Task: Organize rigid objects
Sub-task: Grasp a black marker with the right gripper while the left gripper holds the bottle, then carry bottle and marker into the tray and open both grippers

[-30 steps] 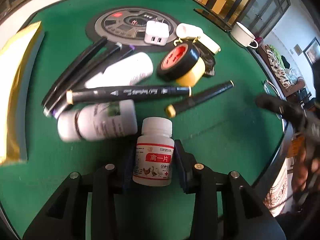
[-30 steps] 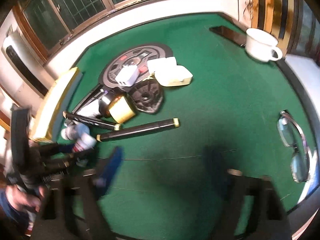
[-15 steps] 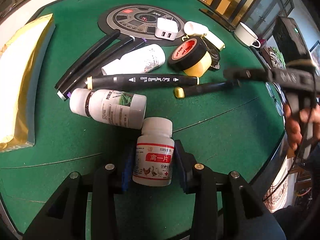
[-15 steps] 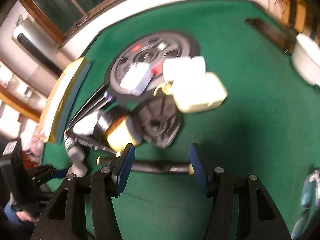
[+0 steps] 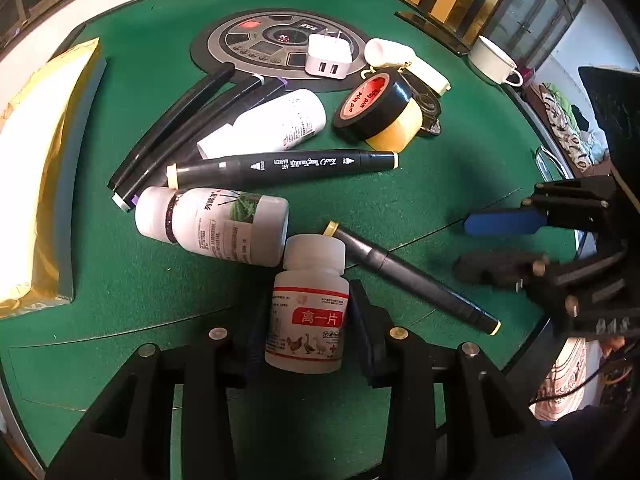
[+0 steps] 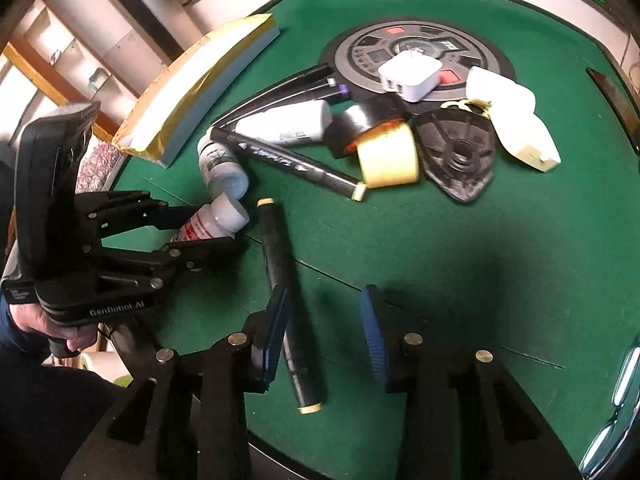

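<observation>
So the left gripper is clamped on a small white pill bottle with a red label, sitting low on the green table around 6 o'clock in the left wrist view. Its cap touches a bigger white bottle lying at 10 o'clock of it. The right gripper has its fingers spread apart, and a black marker lies between them, right against the left pad, not gripped.

Green felt table, white bottle with red label, black-and-yellow tape roll, blue-padded tool
</observation>
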Demonstrator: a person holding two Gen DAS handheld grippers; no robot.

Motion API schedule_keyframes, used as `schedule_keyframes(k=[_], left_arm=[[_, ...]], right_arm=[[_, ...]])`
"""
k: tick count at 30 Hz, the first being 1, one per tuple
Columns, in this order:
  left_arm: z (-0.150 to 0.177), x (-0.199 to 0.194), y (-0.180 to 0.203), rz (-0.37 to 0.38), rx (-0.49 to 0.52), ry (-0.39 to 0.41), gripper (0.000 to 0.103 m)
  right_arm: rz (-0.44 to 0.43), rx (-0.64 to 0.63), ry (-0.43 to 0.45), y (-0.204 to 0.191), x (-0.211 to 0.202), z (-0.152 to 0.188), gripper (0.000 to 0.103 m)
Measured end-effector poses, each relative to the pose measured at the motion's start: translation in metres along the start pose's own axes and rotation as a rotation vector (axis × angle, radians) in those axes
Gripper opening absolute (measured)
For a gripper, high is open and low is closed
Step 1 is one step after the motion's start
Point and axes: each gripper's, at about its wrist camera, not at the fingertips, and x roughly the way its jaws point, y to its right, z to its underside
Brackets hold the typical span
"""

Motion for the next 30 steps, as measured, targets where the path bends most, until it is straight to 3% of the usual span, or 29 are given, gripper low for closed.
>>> schedule_keyframes(k=[2,9,13,20,30], left_arm=[[0.001,-0.001,-0.002,0.005,-0.008,0.005,0.036],[0.011,-0.006,-0.006,0.021,-0.025,0.005,0.035],[0.017,-0.01,-0.011,0.047,-0.047,0.014,0.035],[0.022,-0.023,-0.017,0.078,-0.07,0.054,0.036],[0.02,-0.061,-0.04,0.087,-0.124,0.144,0.036]], right_arm=[[-0.018,-0.028,-0.004,-0.012,0.002,0.001,0.033],[0.046,-0.094,-0.053,-0.042,0.028,0.004,0.033],[0.114,-0.098,-0.056,-0.051,0.039,0.008,0.014],[-0.017,0.068,0.002,-0.041,0.032,0.01,0.013],[-0.092,0.119,0.093,-0.049,-0.002,-0.003,0.014]])
